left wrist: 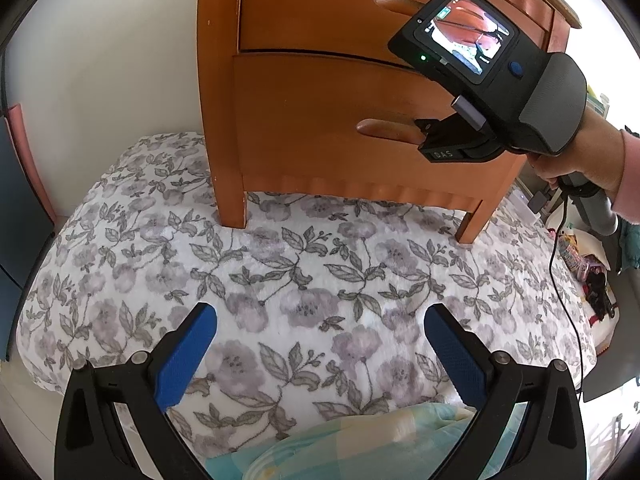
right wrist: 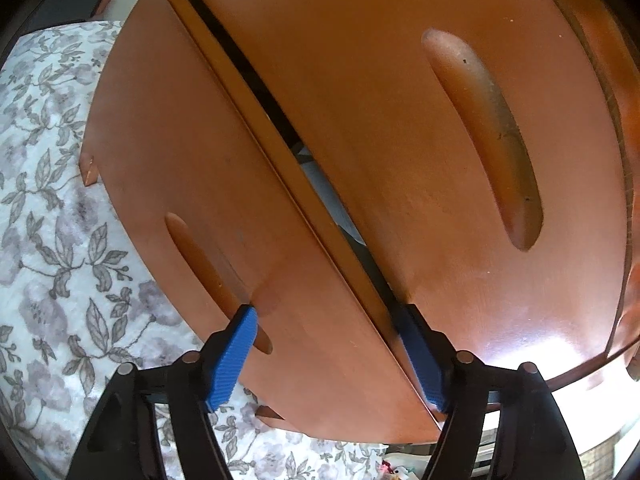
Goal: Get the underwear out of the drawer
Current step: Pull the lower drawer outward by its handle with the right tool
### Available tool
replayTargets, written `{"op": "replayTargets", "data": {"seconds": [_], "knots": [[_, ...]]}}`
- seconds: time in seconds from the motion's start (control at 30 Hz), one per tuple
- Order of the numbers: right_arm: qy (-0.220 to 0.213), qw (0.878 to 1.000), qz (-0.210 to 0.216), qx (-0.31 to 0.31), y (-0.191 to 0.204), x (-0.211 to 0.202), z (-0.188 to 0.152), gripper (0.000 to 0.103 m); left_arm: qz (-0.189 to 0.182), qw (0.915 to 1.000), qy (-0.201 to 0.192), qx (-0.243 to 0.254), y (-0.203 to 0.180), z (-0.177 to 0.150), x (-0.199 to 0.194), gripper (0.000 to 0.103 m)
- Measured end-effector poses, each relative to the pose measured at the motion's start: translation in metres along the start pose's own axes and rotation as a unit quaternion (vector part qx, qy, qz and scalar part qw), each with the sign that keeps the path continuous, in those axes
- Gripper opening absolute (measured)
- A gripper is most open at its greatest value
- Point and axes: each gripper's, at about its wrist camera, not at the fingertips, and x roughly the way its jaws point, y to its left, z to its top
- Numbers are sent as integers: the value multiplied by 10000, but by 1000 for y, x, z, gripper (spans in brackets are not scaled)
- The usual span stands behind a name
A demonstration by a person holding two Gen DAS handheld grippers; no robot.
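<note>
The lower drawer (right wrist: 224, 208) is an orange-brown wooden front with a long wooden handle (right wrist: 212, 276), running diagonally across the left and centre of the right wrist view. It stands pulled out a little, leaving a dark narrow gap along its upper edge. Through that gap, near the middle of the frame, shows a strip of pale grey-blue cloth (right wrist: 332, 200), possibly the underwear, though too little is visible to be sure. In the left wrist view the drawer (left wrist: 320, 120) sits in the upper centre.

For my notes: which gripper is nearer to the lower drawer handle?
Right. The right gripper is at the lower drawer handle, its fingers around one end. The left gripper hangs apart, open over the floral blanket.
</note>
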Motion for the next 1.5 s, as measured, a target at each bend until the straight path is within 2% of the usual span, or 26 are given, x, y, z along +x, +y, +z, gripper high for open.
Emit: {"op": "replayTargets", "data": {"seconds": [0.3,0.5,0.87,1.13,1.37,1.5], "knots": [[115,9997,119,-203,-3,-6,-5,64,20,10000,8,61,-4,-2,0,103],[152,9996,148,-193,-5,-15,-8,63,13,10000,29,69,-5,-3,0,103],[280,9959,724,-461,-23,-19,-1,63,-26,9999,98,56,-4,-1,2,103],[316,9871,1408,-686,-29,-14,9,65,-23,9999,131,69,-5,-1,4,103],[309,9889,1283,-681,-17,-5,8,65,-22,9999,139,62,-4,-2,5,103],[344,9875,1439,-541,-21,-8,7,65,-20,9999,115,74,-4,-3,5,103]]}}
